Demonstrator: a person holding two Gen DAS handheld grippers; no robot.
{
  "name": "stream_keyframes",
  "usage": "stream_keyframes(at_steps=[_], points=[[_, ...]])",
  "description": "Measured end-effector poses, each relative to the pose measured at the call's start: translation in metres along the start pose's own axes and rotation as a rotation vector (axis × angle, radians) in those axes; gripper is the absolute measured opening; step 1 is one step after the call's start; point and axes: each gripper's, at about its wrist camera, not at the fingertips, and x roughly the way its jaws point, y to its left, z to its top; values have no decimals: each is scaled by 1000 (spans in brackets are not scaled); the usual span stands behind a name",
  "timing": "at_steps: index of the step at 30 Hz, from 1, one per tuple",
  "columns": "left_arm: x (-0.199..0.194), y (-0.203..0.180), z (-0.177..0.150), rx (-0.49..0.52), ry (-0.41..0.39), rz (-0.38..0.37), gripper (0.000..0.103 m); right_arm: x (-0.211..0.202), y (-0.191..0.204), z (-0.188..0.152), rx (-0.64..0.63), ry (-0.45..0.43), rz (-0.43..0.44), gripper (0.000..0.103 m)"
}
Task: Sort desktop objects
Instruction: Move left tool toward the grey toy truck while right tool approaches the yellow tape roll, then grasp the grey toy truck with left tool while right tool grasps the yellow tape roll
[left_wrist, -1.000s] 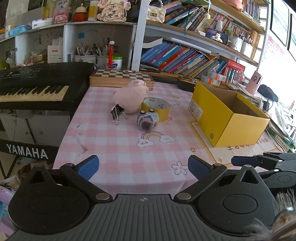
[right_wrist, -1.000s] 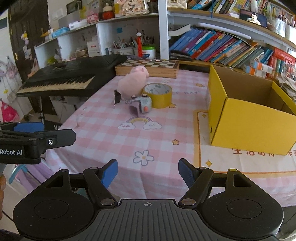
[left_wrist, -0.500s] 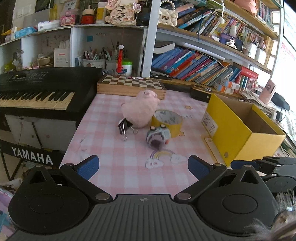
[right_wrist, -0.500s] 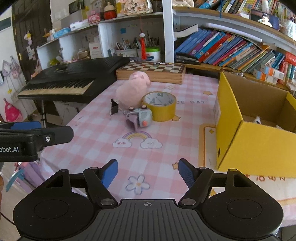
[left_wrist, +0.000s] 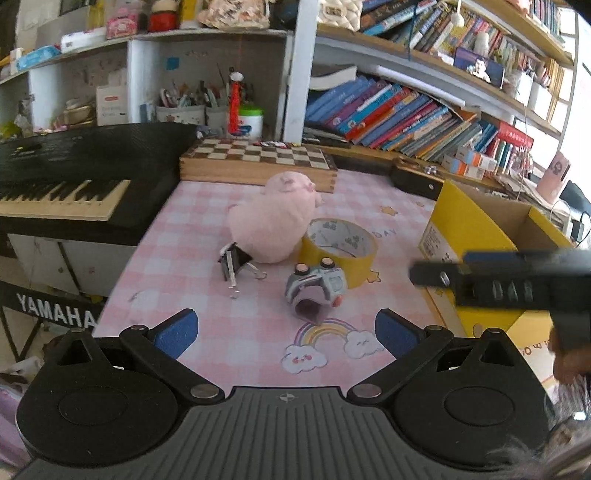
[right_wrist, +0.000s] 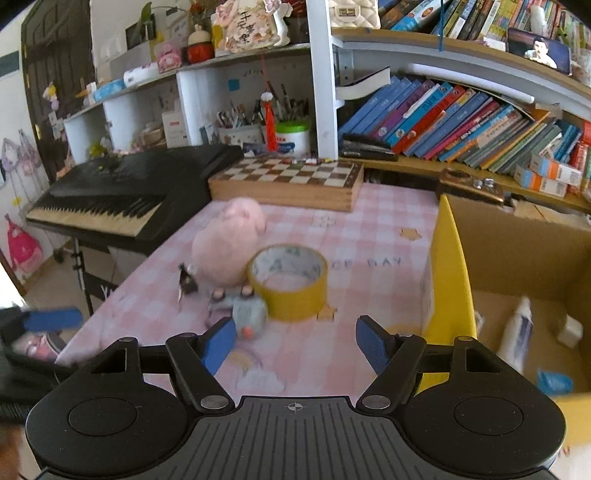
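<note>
1. Right wrist view shows me the yellow box (right_wrist: 448, 273) on the counter (right_wrist: 369, 236), holding a white tube (right_wrist: 517, 332), a small white item (right_wrist: 570, 330) and something blue (right_wrist: 554, 382).
2. Pink plush (left_wrist: 273, 225), tape roll (left_wrist: 338, 245), grey toy (left_wrist: 316, 290) and binder clip (left_wrist: 232, 260) cluster left of it.
3. Both grippers' fingers (left_wrist: 173, 332) (right_wrist: 371, 343) are spread, empty.

Bare desk (left_wrist: 192, 295) fills the lower middle of the frame, while the plush (left_wrist: 271, 225), tape roll (left_wrist: 338, 243), clip (left_wrist: 232, 260) and grey toy (left_wrist: 316, 290) crowd its centre and the yellow box (left_wrist: 476, 236) walls the right.
</note>
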Motion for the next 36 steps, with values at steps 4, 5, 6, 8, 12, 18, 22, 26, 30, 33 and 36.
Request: stream_keyframes(at_steps=[4, 5, 6, 8, 12, 18, 22, 26, 30, 33, 36], points=[[27, -13, 3, 7, 15, -15, 103, 25, -6, 15, 14, 29, 17, 74], [34, -15, 4, 10, 15, -19, 103, 29, -8, 18, 23, 33, 25, 74], [40, -17, 5, 14, 16, -21, 102, 34, -10, 21, 29, 39, 29, 74], [54, -23, 8, 27, 21, -21, 101, 42, -12, 24, 32, 53, 39, 74], [80, -30, 13, 42, 34, -15, 100, 58, -14, 29, 33, 87, 53, 74], [113, -36, 16, 57, 72, -1, 85, 79, -13, 35, 12, 104, 60, 86], [129, -41, 13, 100, 126, 47, 60, 95, -13, 38, -4, 133, 57, 89], [119, -40, 11, 157, 127, 54, 60, 111, -13, 39, -16, 175, 65, 90], [97, -19, 5, 109, 148, 85, 60, 125, -10, 40, -35, 191, 81, 92], [82, 0, 0, 34, 163, 104, 60, 137, -5, 41, -56, 219, 101, 94], [74, 13, -4, -28, 174, 115, 60, 149, 0, 40, -86, 241, 103, 94]])
